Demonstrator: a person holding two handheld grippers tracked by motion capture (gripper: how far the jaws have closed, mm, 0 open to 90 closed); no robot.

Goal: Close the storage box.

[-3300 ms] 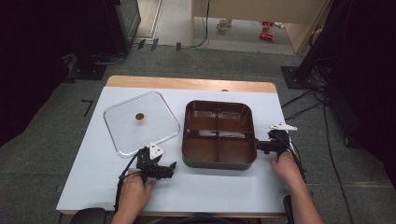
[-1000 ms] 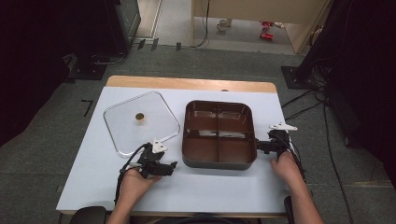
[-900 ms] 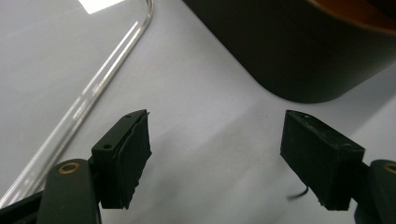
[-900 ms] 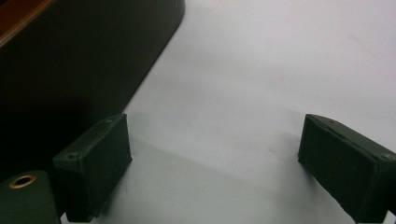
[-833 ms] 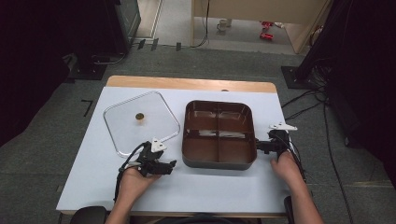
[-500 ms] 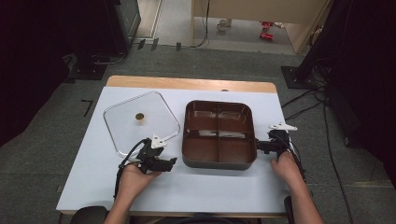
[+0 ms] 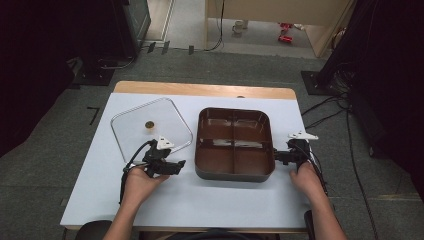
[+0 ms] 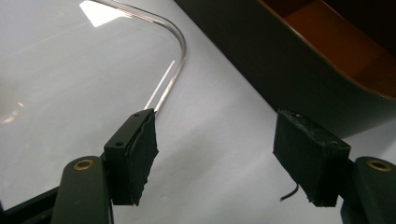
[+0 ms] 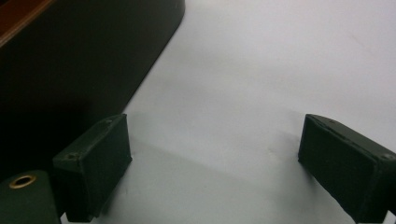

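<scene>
A brown tray [image 7: 207,142] with several compartments sits mid-table. To its left lies a clear square lid [image 7: 131,131] with a small brown knob [image 7: 148,124]. My left gripper [image 7: 179,165] hovers just off the lid's near right corner, pointing at the tray. In the left gripper view the left gripper [image 8: 219,123] is open; its jaws have just been closing with nothing between them, the lid's rim [image 8: 181,44] ahead and the tray wall [image 8: 280,60] to the right. My right gripper [image 7: 276,155] stands open beside the tray's right wall [image 9: 84,56]; the right gripper [image 9: 217,126] is empty over the white table.
The white tabletop [image 7: 225,200] ends in a wooden strip [image 7: 200,90] at the far edge. Cables [image 7: 325,112] trail across the dark floor to the right. Both of the person's forearms come in from the near edge.
The left hand has shifted a little away from the person, toward the lid's corner. The right hand has stayed put beside the tray.
</scene>
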